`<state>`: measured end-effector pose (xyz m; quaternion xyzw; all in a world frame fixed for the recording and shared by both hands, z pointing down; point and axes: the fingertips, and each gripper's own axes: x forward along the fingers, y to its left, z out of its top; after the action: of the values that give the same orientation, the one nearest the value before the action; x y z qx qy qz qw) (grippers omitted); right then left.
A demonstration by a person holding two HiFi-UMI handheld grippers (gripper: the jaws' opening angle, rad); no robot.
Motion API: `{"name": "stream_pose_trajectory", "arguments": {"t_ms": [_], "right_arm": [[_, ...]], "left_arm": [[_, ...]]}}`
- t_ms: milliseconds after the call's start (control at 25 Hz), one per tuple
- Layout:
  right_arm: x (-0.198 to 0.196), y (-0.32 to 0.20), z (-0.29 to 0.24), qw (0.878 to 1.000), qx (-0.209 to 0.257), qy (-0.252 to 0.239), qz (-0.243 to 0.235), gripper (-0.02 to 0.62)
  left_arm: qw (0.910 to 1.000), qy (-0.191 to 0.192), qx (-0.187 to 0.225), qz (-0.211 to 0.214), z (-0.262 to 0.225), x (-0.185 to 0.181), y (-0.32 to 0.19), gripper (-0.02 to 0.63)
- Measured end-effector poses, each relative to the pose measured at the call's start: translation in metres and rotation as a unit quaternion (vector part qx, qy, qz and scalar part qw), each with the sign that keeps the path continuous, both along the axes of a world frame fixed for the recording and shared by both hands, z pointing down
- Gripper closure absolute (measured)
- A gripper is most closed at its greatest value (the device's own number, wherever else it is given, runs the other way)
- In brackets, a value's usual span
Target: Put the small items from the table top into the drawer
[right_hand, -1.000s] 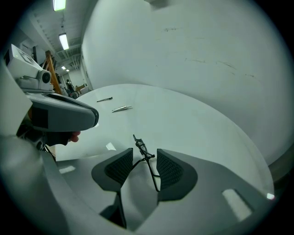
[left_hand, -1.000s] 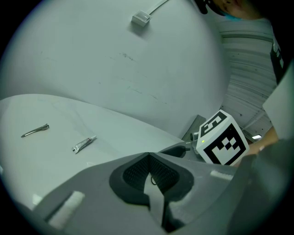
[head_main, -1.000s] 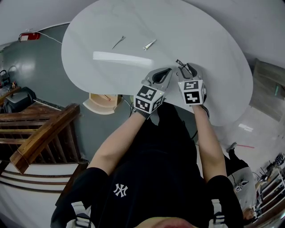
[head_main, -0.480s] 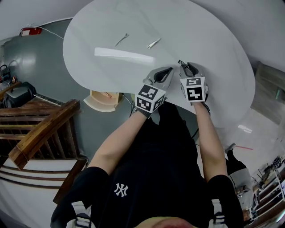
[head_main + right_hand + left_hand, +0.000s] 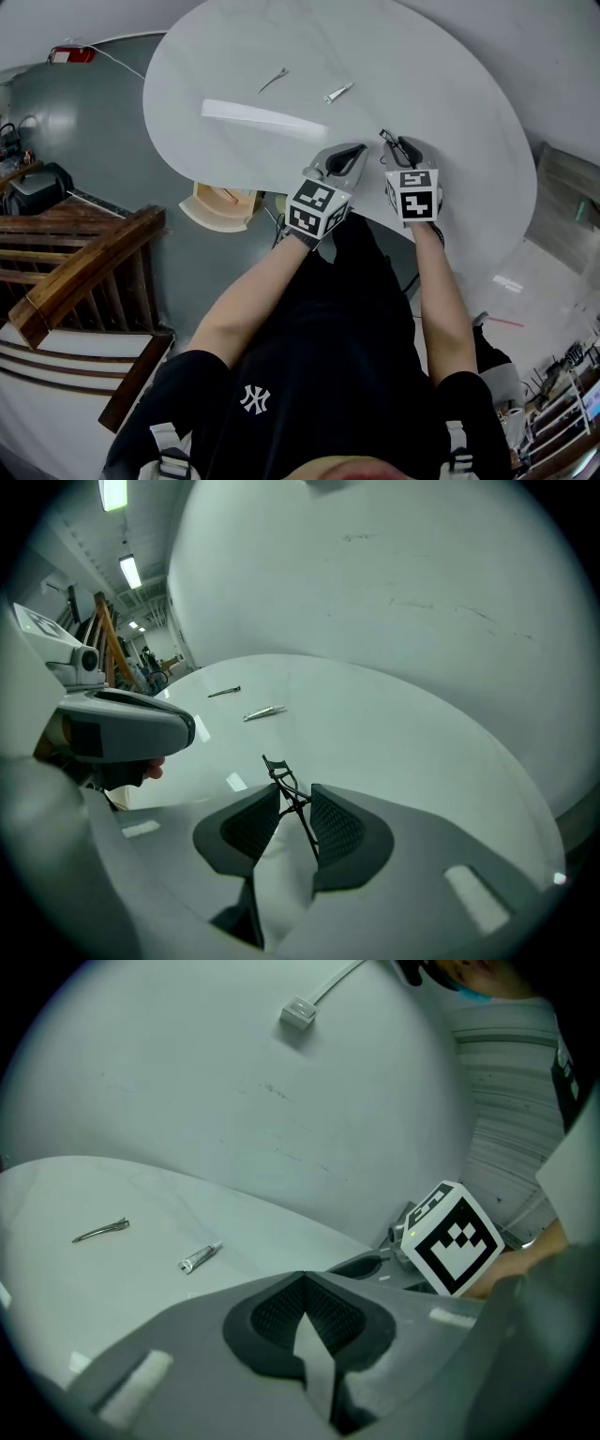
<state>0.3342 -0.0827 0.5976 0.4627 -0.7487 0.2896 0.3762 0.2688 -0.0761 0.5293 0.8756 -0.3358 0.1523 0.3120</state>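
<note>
Eyelash curler [image 5: 278, 772] lies between down-tilted right tongs [image 5: 292, 794], closing.

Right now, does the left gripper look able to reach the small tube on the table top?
Probably yes. Only bare table lies between the left gripper and the small tube, with nothing in the way; its jaws are together, so they would need opening first.

You see even light from ceiling strip lights [image 5: 130, 571], one mirrored as a bright bar [image 5: 262, 116] on the tabletop [image 5: 441, 84]. Every view bows fisheye-style at its edges, and both gripper views darken to black corners.
</note>
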Motion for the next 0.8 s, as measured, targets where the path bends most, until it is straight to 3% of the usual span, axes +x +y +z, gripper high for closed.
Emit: {"name": "stream_pose_trajectory", "arguments": {"t_ms": [320,800], "right_arm": [[-0.037,-0.001,-0.027,0.999,0.022,-0.022,-0.014,0.468],[-0.121,0.019,-0.054,0.997,0.035,-0.055,-0.048,0.468]], "left_arm": [[0.9997,0.003,0.014,-0.022,-0.014,-0.032,0.007,0.606],[0.9970,0.003,0.030,-0.071,-0.031,-0.107,0.031,0.606]]}}
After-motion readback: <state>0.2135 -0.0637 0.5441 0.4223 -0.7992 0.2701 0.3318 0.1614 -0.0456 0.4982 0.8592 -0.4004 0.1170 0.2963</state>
